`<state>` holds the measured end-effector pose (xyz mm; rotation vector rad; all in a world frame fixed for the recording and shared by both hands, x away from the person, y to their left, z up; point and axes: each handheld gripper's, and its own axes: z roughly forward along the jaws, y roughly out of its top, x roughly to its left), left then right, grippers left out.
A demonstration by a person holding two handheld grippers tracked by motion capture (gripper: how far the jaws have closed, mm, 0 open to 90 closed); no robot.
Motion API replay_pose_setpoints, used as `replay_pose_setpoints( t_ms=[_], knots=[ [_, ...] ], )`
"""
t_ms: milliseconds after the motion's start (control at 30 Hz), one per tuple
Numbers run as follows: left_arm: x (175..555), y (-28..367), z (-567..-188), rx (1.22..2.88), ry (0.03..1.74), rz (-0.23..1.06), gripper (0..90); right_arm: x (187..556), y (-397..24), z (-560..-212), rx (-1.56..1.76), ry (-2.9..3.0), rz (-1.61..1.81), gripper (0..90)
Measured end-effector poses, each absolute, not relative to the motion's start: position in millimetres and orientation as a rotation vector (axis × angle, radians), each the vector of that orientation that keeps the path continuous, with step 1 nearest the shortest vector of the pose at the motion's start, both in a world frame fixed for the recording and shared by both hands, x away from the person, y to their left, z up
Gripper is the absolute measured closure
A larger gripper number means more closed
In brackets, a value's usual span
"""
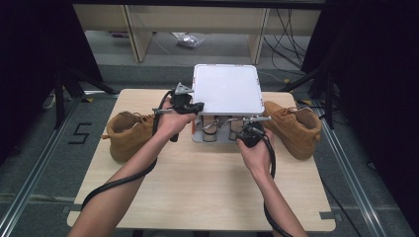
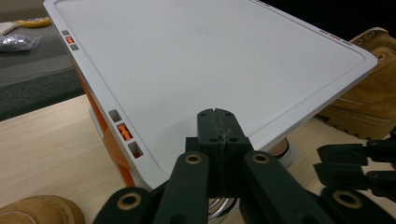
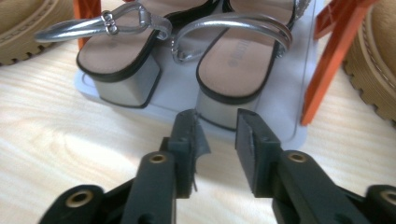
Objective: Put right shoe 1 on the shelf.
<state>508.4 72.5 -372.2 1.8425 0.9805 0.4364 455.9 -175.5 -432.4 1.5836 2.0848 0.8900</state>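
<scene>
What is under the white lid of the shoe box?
Under the white lid, a pair of silver-strapped block-heel sandals stands on the box's base tray, between orange supports. The lid covers their toes.

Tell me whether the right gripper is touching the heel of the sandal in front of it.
Apart. In the right gripper view, the right gripper has its jaws open with nothing between them, and a strip of white tray shows between the tips and the sandal's block heel.
</scene>
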Motion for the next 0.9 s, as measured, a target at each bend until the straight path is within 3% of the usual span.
replay_pose_setpoints(
  t_ms=[400, 633, 900],
  knots=[
    [496, 107, -353, 1.811, 1.002, 0.488, 83.1, 424, -199, -434, 1.56, 2.076, 0.996, 54.5],
    [488, 129, -357, 1.798, 1.036, 0.513, 77.2, 411, -205, -439, 1.573, 2.078, 1.007, 53.1],
    [479, 148, -356, 1.794, 1.07, 0.534, 77.7, 394, -209, -442, 1.549, 2.072, 1.026, 52.6]
  ],
)
